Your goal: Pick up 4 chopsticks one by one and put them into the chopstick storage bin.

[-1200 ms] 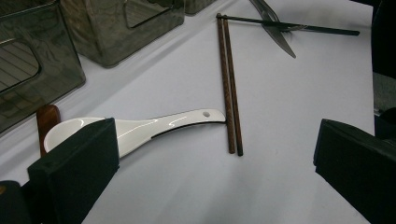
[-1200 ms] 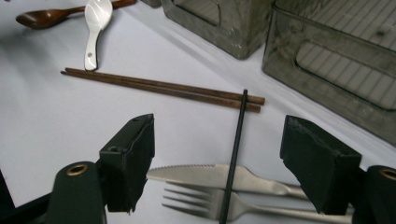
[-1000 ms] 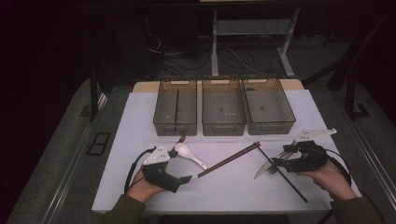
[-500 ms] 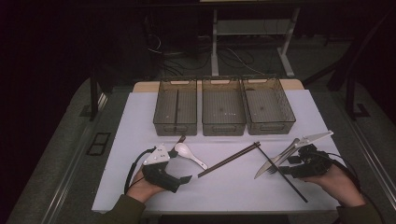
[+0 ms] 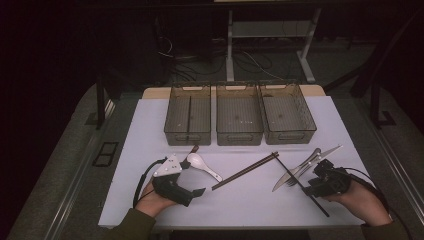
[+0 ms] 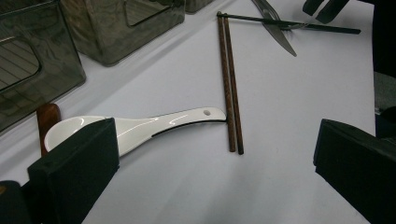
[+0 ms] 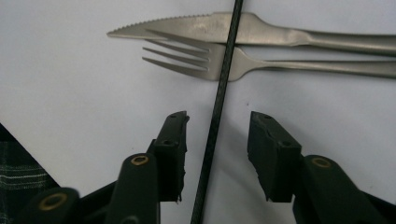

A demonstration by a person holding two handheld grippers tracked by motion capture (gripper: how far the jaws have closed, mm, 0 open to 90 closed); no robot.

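A thin black chopstick [image 7: 215,116] runs up between the jaws of my right gripper [image 7: 218,122], which stands open astride it, touching neither side. Just beyond the jaws the stick lies across a steel knife [image 7: 196,27] and fork [image 7: 252,65]. In the high view the right gripper [image 5: 312,186] sits at the front right over the black chopstick [image 5: 290,172]. My left gripper [image 6: 215,158] is open wide and holds nothing. A white spoon [image 6: 140,127] and a pair of brown chopsticks [image 6: 229,88] lie ahead of it. From above, the left gripper [image 5: 194,177] rests front left beside the spoon [image 5: 202,166].
Three grey mesh bins [image 5: 239,117] stand in a row at the back of the white mat; the left bin [image 5: 175,117] holds a thin dark stick. A brown wooden handle [image 6: 46,120] lies by the spoon's bowl. Bare mat lies between the grippers.
My right gripper has drawn back toward the person, uncovering the knife and fork, and now straddles the black chopstick. The left gripper has stayed put.
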